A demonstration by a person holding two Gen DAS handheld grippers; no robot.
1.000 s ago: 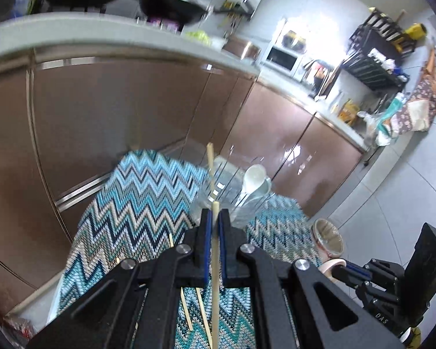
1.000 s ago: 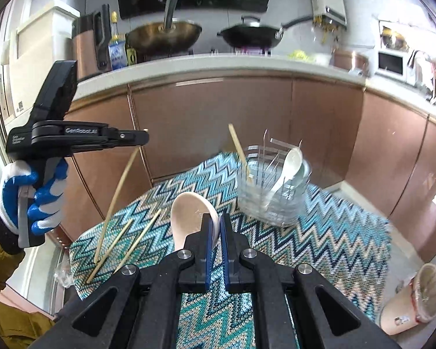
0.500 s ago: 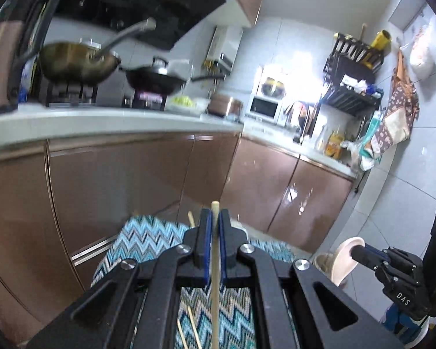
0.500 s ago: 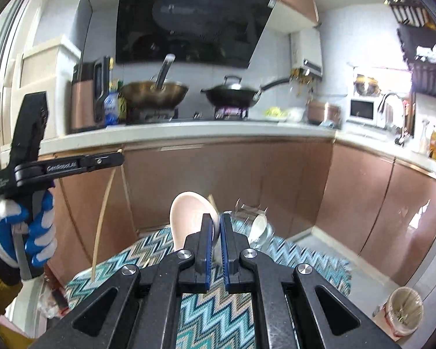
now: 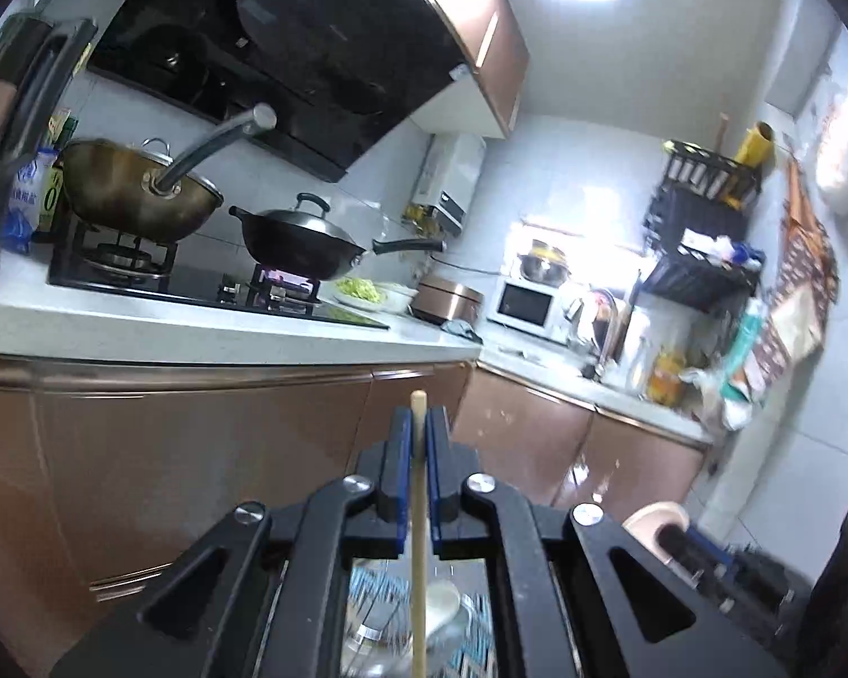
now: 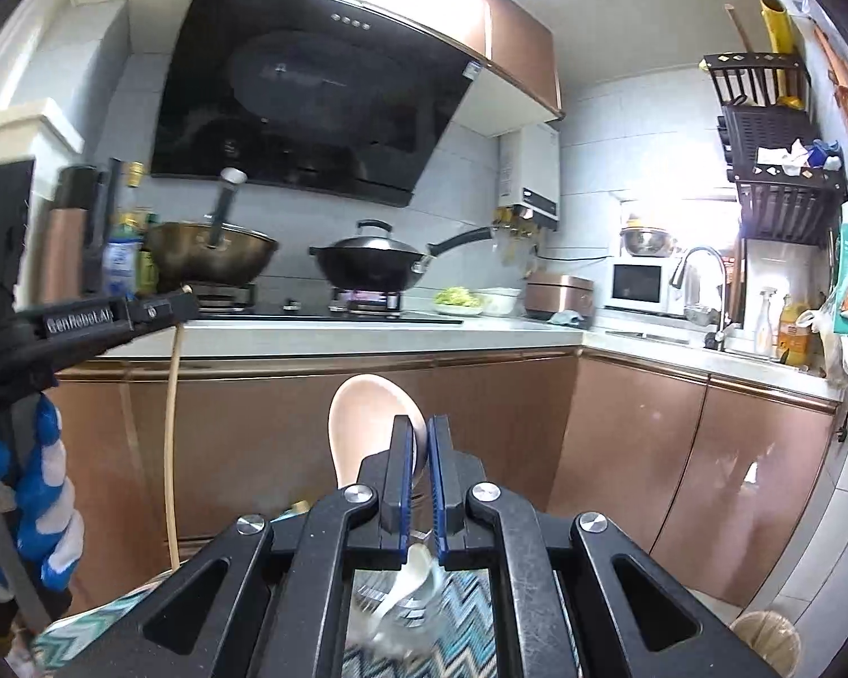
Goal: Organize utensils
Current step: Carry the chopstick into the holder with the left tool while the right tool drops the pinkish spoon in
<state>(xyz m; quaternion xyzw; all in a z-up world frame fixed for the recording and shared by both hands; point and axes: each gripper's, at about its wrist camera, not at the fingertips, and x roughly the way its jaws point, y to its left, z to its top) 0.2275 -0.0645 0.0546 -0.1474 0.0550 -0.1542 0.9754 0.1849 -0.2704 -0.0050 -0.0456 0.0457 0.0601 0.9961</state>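
My left gripper (image 5: 418, 424) is shut on a wooden chopstick (image 5: 418, 553), whose tip pokes up past the blue pads. Seen from the right wrist, that chopstick (image 6: 172, 429) hangs straight down from the left gripper (image 6: 189, 305), which a hand in a blue-and-white glove (image 6: 34, 508) holds. My right gripper (image 6: 420, 429) is shut on a beige spoon (image 6: 362, 424), its bowl standing up ahead of the jaws. Low between the fingers, a clear glass holder (image 6: 401, 599) with a white spoon (image 6: 418, 562) in it stands on a zigzag cloth (image 6: 475, 621).
Brown cabinet fronts (image 6: 622, 452) and a white countertop (image 6: 367, 333) fill the space ahead. Two woks (image 6: 367, 265) sit on the stove under a black hood. A microwave (image 6: 639, 282) and tap stand at the right, and a bin (image 6: 763, 641) on the floor.
Both grippers have risen and tipped up from looking down at the cloth to level, each keeping its utensil. The holder and cloth have dropped to the bottom of both views.
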